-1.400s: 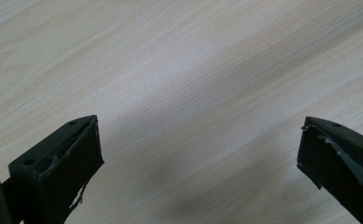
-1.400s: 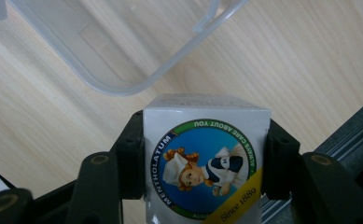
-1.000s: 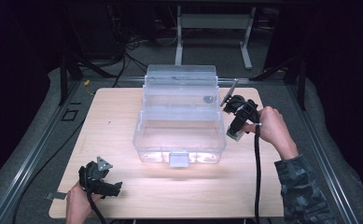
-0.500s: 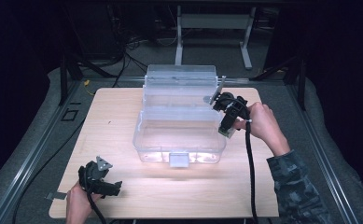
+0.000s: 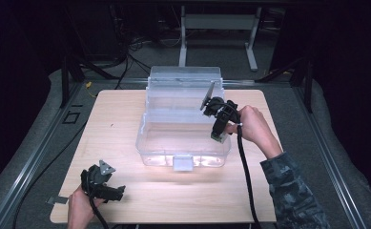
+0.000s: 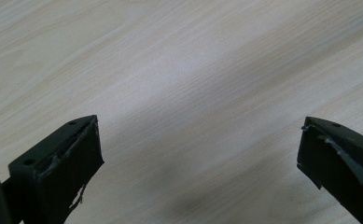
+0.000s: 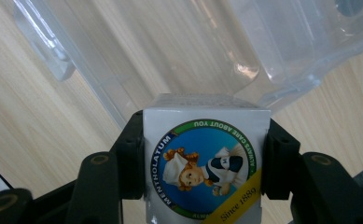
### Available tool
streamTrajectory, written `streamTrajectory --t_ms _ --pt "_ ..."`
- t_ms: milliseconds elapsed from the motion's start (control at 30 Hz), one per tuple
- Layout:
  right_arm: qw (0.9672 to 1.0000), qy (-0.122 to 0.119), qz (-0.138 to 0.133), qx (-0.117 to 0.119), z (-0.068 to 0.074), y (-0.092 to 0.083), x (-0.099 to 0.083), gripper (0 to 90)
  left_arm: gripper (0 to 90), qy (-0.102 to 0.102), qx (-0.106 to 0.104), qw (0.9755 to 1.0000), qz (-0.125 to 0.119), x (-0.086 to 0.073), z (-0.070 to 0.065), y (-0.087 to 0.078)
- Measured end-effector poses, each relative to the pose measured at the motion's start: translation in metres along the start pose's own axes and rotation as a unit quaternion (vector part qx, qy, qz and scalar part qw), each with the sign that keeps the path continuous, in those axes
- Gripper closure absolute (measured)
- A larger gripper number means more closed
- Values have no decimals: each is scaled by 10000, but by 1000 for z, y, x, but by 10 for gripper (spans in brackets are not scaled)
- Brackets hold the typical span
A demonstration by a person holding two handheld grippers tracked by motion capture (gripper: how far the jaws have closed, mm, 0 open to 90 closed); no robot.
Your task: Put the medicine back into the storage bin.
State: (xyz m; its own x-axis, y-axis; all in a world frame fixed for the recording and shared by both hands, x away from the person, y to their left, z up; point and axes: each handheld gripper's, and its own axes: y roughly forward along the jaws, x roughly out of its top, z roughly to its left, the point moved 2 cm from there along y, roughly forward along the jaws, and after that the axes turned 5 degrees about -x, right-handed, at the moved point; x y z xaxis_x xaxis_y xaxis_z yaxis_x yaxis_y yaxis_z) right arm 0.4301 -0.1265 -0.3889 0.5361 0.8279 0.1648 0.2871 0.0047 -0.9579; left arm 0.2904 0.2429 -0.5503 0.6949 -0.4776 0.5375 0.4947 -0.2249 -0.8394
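In the high view the right gripper (image 5: pixel 218 125) sits right of centre, over the right side of the clear plastic box (image 5: pixel 183 119) that stands open in the middle of the wooden surface (image 5: pixel 116 124). A second ago this gripper was further right, beside the box's right wall; half a second ago it reached the wall; now it hangs above the box's right part, tipped down toward the interior. Its fingers are clamped on a small white Mentholatum carton (image 7: pixel 206 161), which the right gripper view shows at lower centre, pressed on both sides, with the box's transparent walls (image 7: pixel 179 51) just beyond it in the upper frame. The right hand (image 5: pixel 250 125) grips the tool from the right.

The left gripper (image 5: pixel 102 183) has stayed at the lower left of the high view, held by the left hand (image 5: pixel 80 207) near the surface's front edge. In the left gripper view its fingers (image 6: pixel 60 161) stand wide apart over bare wood (image 6: pixel 184 79), holding nothing.
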Motion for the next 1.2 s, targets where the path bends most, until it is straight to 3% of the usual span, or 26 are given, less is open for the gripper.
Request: streamTrajectory --t_ms 267,300,333,400,467,500,533,567,633,667,700,833,900,967,1200 --pt "9999 -13 -13 101 8 17 9 462 0 41 -51 10000 -5 0 -1 0" --pt "9999 -61 70 105 12 24 11 462 0 34 -55 10000 2 0 -1 0" --pt "9995 -123 262 -113 13 26 12 462 0 38 -59 10000 16 0 -1 0" --pt "9994 -145 298 -117 15 28 13 462 0 35 -57 10000 7 0 -1 0" --pt "9992 -187 360 39 17 35 14 462 0 24 -62 10000 -7 0 -1 -1" --pt "9982 -239 510 -201 18 40 16 462 0 15 -61 10000 -14 0 0 -1" --pt "9982 -239 510 -201 18 40 16 462 0 15 -61 10000 -14 0 0 -1" --pt "9985 -200 508 -95 18 42 16 462 0 18 -60 10000 -7 0 0 -1" --pt "9980 -224 587 -111 17 47 16 461 0 24 -59 10000 26 0 0 0" --pt "9974 -219 669 -150 17 50 16 461 0 20 -59 10000 42 0 0 0" --pt "9964 -273 807 -32 17 50 16 461 0 16 -59 10000 49 0 -1 1" --pt "9966 -221 786 59 17 57 13 461 0 16 -57 10000 45 0 -1 0" --pt "9983 -117 522 219 18 65 11 461 0 12 -57 10000 35 0 -1 0" --pt "9977 -124 658 106 17 68 8 461 0 28 -65 10000 43 0 -1 0" --pt "9963 -92 827 203 17 81 0 459 1 58 -105 9999 105 0 -2 2"
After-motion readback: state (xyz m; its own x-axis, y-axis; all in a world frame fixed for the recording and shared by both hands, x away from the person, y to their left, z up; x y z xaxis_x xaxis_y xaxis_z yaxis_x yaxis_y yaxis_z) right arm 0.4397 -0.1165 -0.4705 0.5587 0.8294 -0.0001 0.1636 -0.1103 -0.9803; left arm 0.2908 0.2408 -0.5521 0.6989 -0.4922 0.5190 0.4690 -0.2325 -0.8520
